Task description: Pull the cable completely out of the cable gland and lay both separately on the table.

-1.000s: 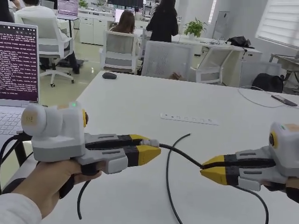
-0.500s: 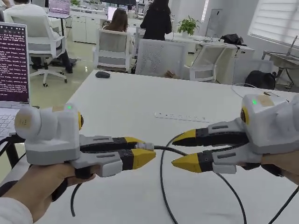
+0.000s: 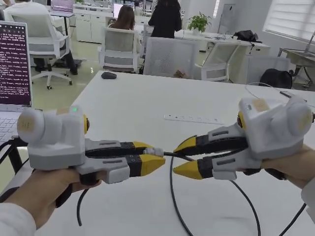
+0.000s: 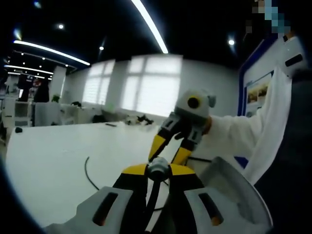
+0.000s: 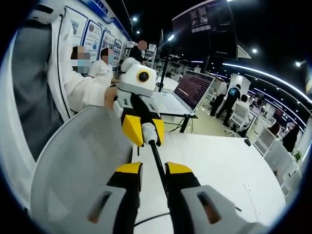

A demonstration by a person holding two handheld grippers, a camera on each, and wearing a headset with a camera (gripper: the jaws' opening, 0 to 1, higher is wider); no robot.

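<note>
We see the left gripper (image 3: 153, 156), a grey and white tool with yellow jaw tips, clenched on the small pale grey cable gland (image 3: 157, 151), which it holds over the broad white table (image 3: 138, 98). The thin black cable (image 3: 172, 196) comes out of the gland's front and runs straight across to the right gripper (image 3: 177, 160). That gripper's jaws stand apart, one above and one below the cable, gripping nothing. Past those jaws the cable drops to the table and curves away towards us, and another stretch of it hangs below the left gripper's handle. In the left gripper view, the left gripper (image 4: 158, 170) pinches the round gland (image 4: 159, 165) between its yellow tips, with the cable (image 4: 151, 204) trailing back between the jaws. The right gripper (image 4: 168, 152) faces it just beyond, jaws parted. In the right gripper view, the right gripper (image 5: 153, 168) has the cable (image 5: 157, 156) passing through the gap between its spread jaws. We cannot tell whether either jaw touches the cable. The cable leads up to the gland (image 5: 148, 131), which is clamped in the left gripper (image 5: 145, 134). The cable is not yet out of the gland. Farther back on the table lie a flat white power strip (image 3: 192, 119) and a dark computer mouse (image 3: 108, 75), and an open laptop with a purple screen (image 3: 15, 64) stands at the left edge.
</note>
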